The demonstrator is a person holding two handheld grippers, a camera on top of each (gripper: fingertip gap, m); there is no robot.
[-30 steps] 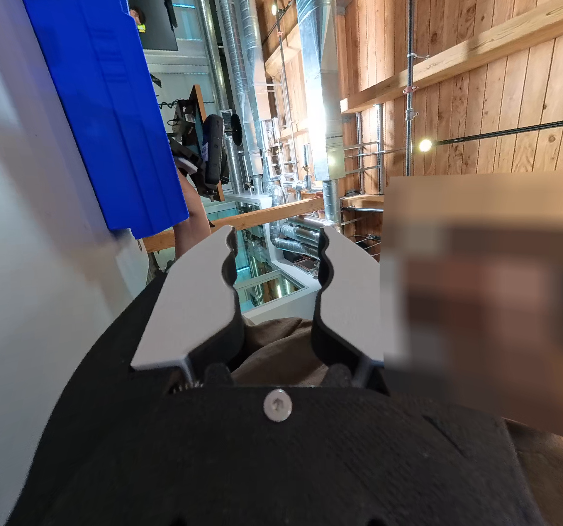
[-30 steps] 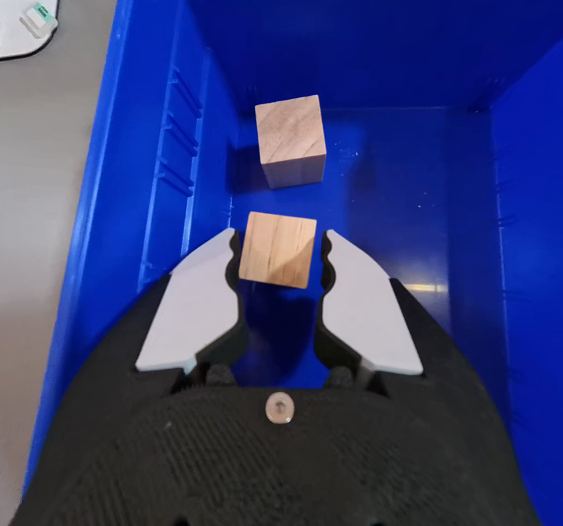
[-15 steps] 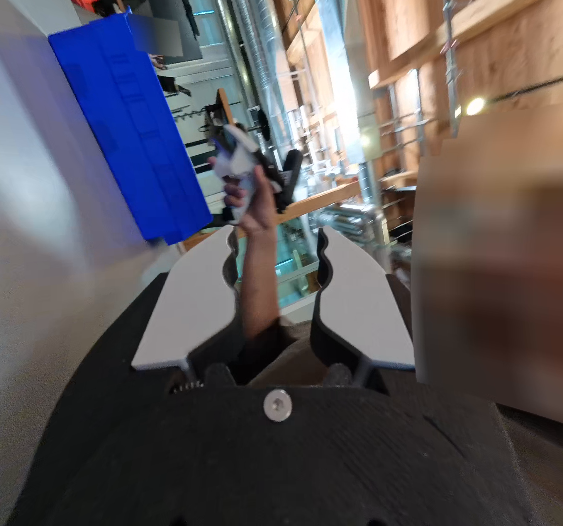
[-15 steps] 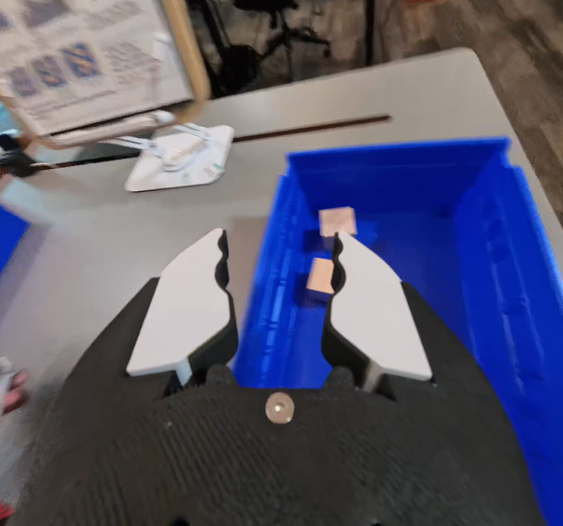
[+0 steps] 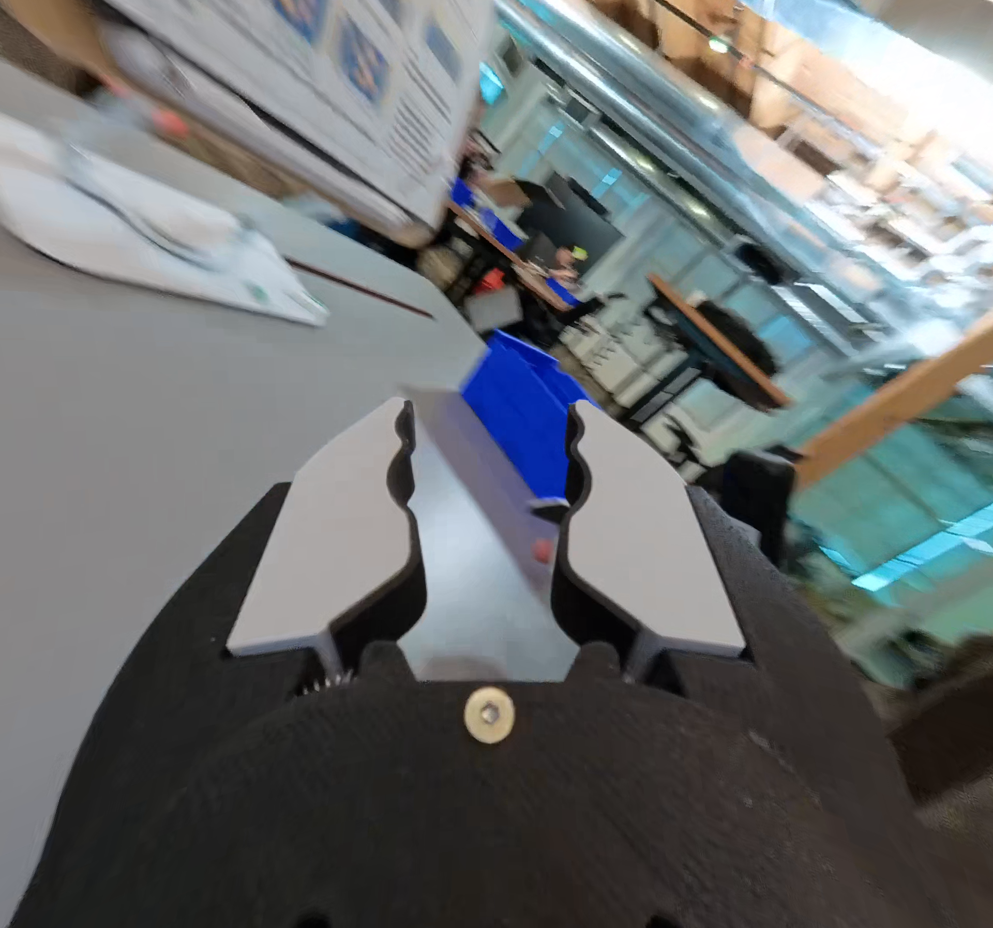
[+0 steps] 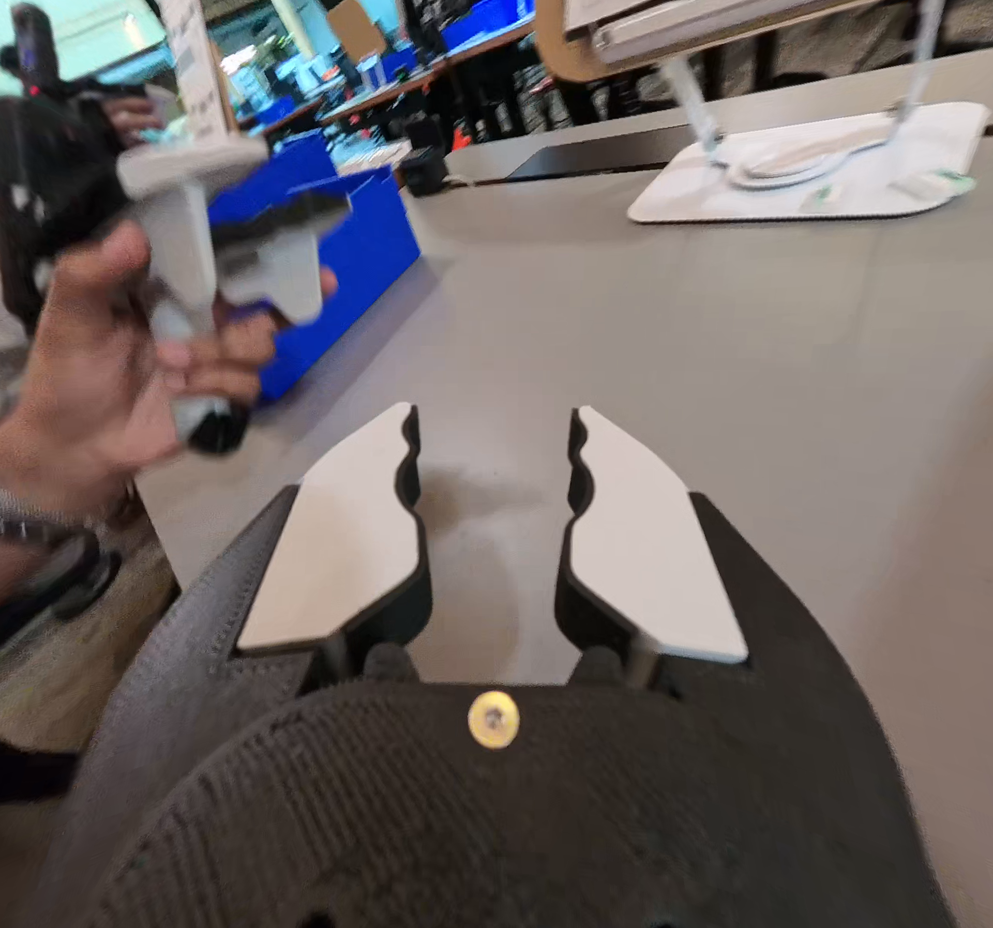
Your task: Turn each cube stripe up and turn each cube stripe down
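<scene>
My right gripper (image 6: 493, 437) and left gripper (image 5: 489, 432) both gape empty over the bare bench (image 6: 671, 343), no cube in view; I judge the next move is back to the blue bin (image 5: 516, 408).

The right gripper (image 6: 494, 421) has smooth matt pale finger (image 6: 344, 531) faces on a black body with a ribbed, layered texture and a brass-coloured metal screw (image 6: 493, 719); the left gripper (image 5: 490, 413) is built alike. The grey table (image 6: 698, 365) looks smooth with a soft sheen. The blue bin (image 5: 518, 408) looks like glossy plastic.
</scene>
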